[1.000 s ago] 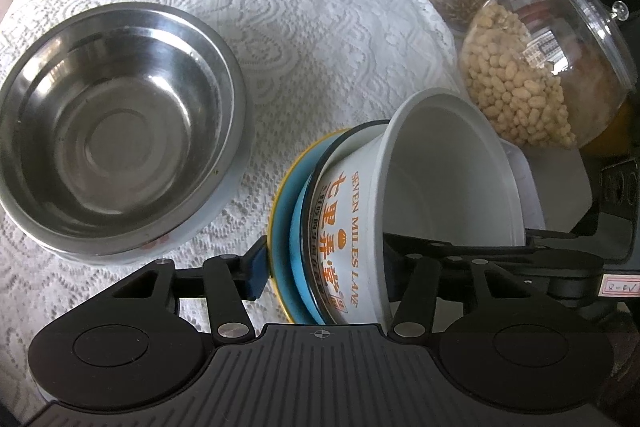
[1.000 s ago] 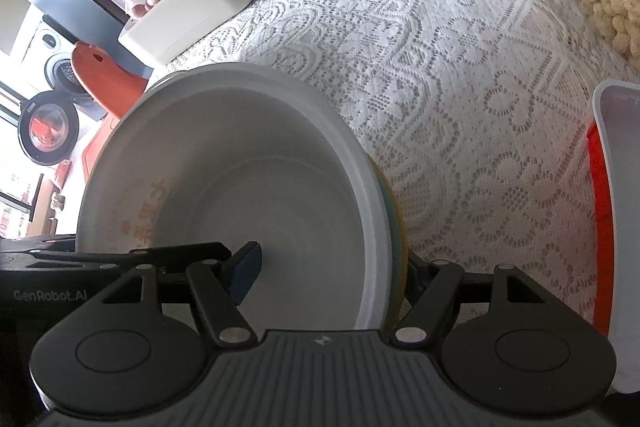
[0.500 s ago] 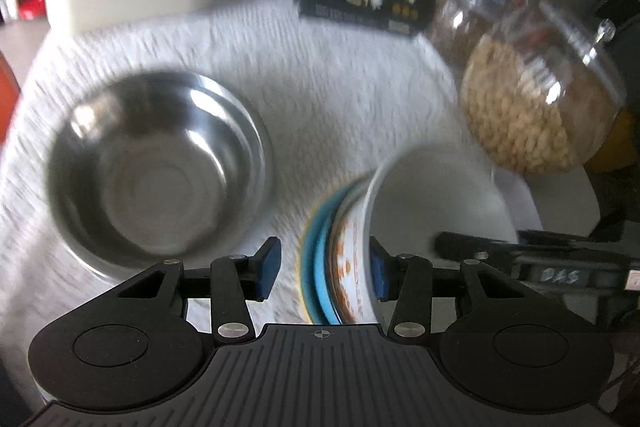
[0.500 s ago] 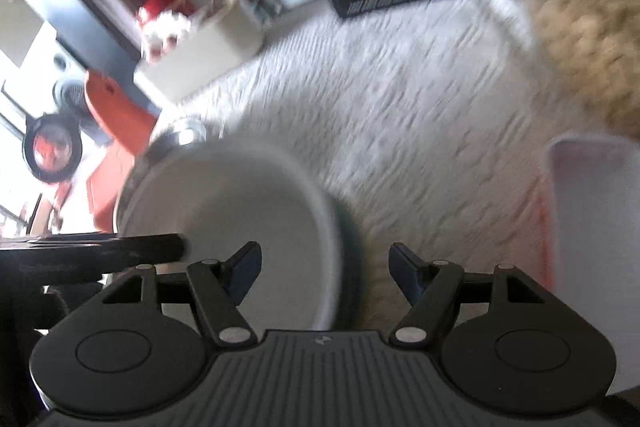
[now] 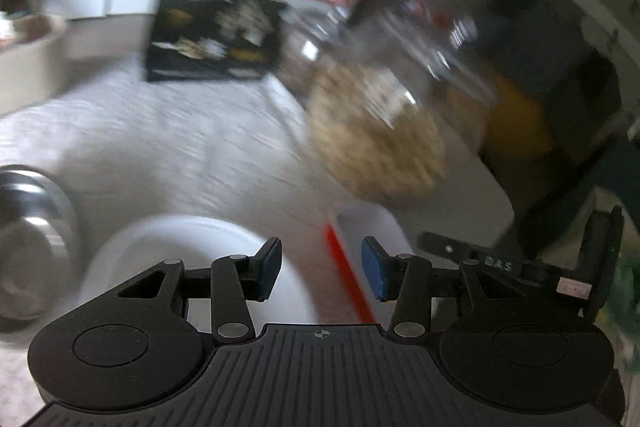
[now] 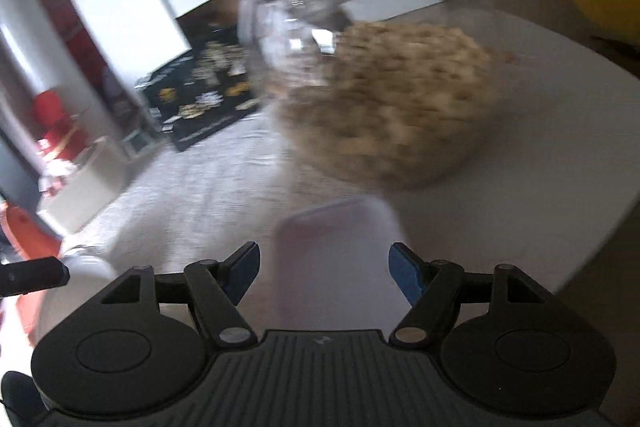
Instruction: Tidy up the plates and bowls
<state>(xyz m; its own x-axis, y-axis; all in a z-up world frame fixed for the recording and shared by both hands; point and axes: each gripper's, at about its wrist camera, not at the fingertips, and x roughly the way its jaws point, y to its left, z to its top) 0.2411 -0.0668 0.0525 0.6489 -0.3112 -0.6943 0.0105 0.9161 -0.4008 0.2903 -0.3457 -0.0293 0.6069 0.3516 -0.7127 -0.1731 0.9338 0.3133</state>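
Observation:
Both views are motion-blurred. In the left wrist view the white bowl (image 5: pixel 192 259) stands upright on the lace cloth, below and left of my left gripper (image 5: pixel 320 271), which is open and empty above it. The steel bowl (image 5: pixel 28 239) sits at the left edge. A white container with a red edge (image 5: pixel 360 239) lies just beyond the fingers. In the right wrist view my right gripper (image 6: pixel 324 275) is open and empty, with the same white container (image 6: pixel 336 259) between and below its fingers. A sliver of the white bowl (image 6: pixel 88 267) shows at lower left.
A big glass jar of beans (image 5: pixel 380 147) (image 6: pixel 392 99) stands ahead on the table. A black printed box (image 5: pixel 212 35) (image 6: pixel 200 95) stands at the back. A cream tub (image 6: pixel 80 183) sits far left. The table edge (image 6: pixel 600 211) runs at right.
Both grippers have let go of the bowl stack, opened, and lifted up and back. The white bowl now rests upright on the table. Both cameras have tilted up toward the jar.

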